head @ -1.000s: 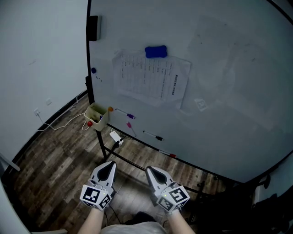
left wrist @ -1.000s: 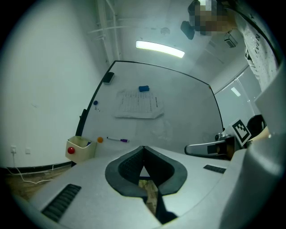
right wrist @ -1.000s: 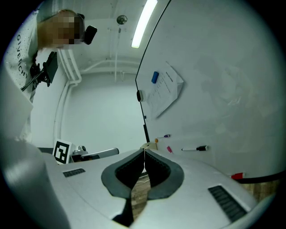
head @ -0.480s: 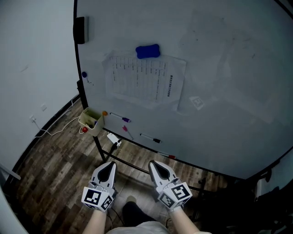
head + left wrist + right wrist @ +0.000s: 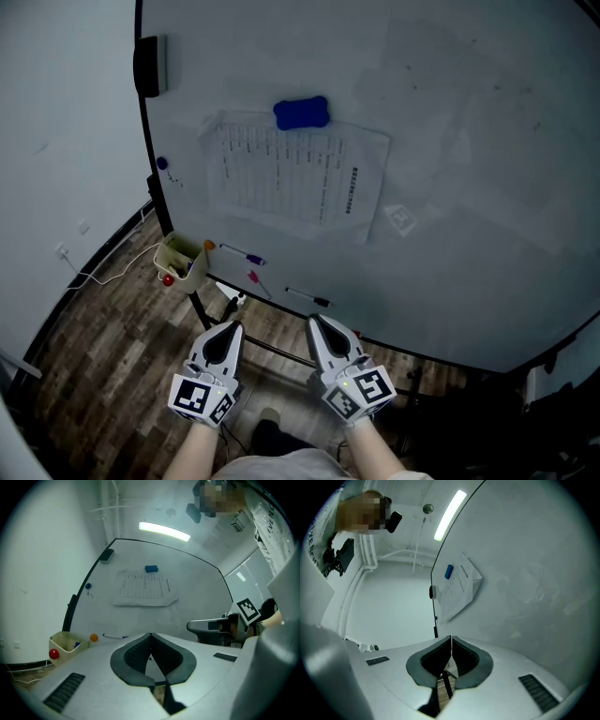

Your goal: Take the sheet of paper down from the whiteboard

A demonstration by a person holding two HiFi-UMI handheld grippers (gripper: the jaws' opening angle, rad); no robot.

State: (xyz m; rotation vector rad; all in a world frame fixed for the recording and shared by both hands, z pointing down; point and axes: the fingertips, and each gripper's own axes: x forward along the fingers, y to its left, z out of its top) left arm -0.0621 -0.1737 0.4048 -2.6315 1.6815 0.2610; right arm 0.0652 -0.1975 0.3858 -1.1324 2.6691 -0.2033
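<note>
left gripper (image 5: 150,636): fingers pressed together, nothing between them. right gripper (image 5: 451,639): fingers pressed together, empty. sheet of paper (image 5: 291,173) is on the whiteboard (image 5: 469,141), ahead of and above both sets of fingertips, well apart from them. a blue block (image 5: 301,113) sits on its top edge. markers (image 5: 307,298) lie on the ledge between fingertips and sheet.
</note>
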